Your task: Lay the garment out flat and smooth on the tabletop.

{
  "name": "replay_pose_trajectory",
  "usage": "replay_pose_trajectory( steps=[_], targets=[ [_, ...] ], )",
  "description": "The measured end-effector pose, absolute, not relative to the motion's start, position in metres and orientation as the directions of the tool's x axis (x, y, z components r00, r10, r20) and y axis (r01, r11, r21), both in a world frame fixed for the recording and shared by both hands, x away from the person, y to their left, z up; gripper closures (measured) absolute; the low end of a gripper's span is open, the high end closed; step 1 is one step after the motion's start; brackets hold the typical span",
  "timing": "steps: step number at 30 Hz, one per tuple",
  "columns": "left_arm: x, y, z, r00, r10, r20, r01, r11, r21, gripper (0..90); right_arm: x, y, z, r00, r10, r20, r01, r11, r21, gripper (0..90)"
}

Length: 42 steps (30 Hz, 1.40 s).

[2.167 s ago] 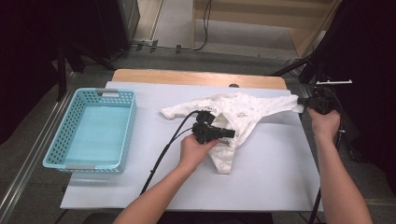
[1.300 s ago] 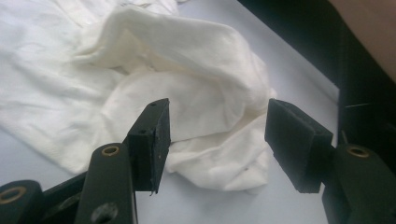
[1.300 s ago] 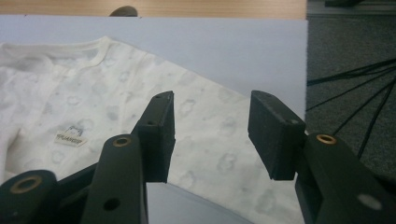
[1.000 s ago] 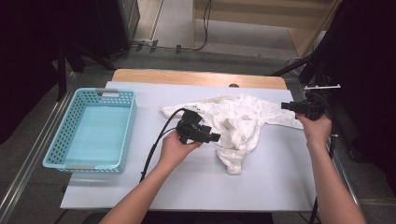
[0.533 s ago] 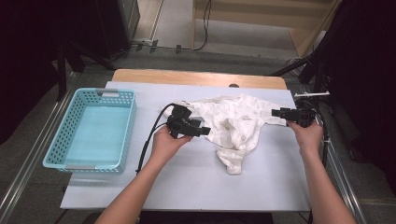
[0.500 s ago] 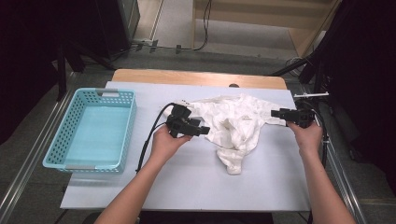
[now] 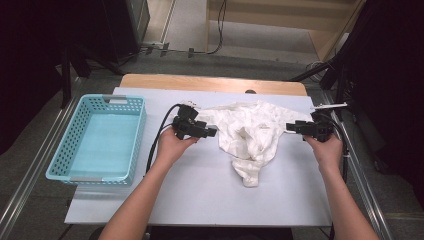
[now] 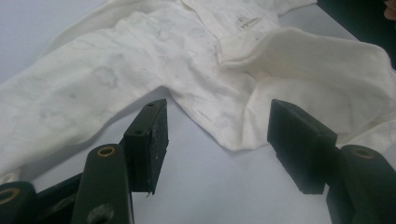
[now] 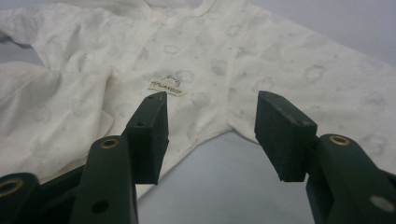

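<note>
A white baby garment (image 7: pixel 250 131) lies bunched in the middle of the pale table (image 7: pixel 200 192), one leg trailing toward the near edge. My left gripper (image 7: pixel 214 132) is just off its left edge, pointing right at it. In the left gripper view the jaws stand open over bare table, with the garment (image 8: pixel 187 60) and a folded edge just beyond the left gripper (image 8: pixel 217 121). My right gripper (image 7: pixel 291 127) is at the cloth's right edge, pointing left. In the right gripper view the open right gripper (image 9: pixel 210 109) hovers above the garment (image 9: pixel 196 51) near its small label (image 9: pixel 166 85), gripping nothing.
A light blue plastic basket (image 7: pixel 132 135) stands at the table's left, with nothing in it. A wooden strip (image 7: pixel 210 82) runs along the far edge. Black cables trail from both grippers. Dark furniture flanks the table on the right.
The left hand has moved left off the garment to its left edge. The right hand has come in from the far right toward the cloth. The garment's right sleeve has drawn inward.
</note>
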<state>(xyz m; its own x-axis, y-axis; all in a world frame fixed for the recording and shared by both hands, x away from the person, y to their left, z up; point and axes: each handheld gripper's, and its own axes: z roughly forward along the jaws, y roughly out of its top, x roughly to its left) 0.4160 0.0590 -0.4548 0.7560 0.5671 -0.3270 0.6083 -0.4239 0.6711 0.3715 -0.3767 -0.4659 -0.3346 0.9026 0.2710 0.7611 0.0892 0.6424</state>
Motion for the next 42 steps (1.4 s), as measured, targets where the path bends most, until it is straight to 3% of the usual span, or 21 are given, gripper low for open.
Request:
replay_pose_trajectory(
  steps=[8,29,42],
  targets=[
    [0.428,0.071,-0.457,0.739,0.604,-0.297,0.612,-0.419,0.671,39.4,0.366,-0.370,-0.469,-0.347,0.899,0.269,0.767,0.107,0.633,42.9],
    [0.456,0.102,-0.471,0.652,0.677,-0.342,0.690,-0.342,0.638,40.8,0.347,-0.356,-0.475,-0.400,0.873,0.280,0.754,0.141,0.641,42.0],
    [0.461,0.111,-0.488,0.612,0.741,-0.278,0.714,-0.366,0.597,47.1,0.336,-0.348,-0.475,-0.425,0.858,0.287,0.755,0.162,0.635,42.0]
  ],
)
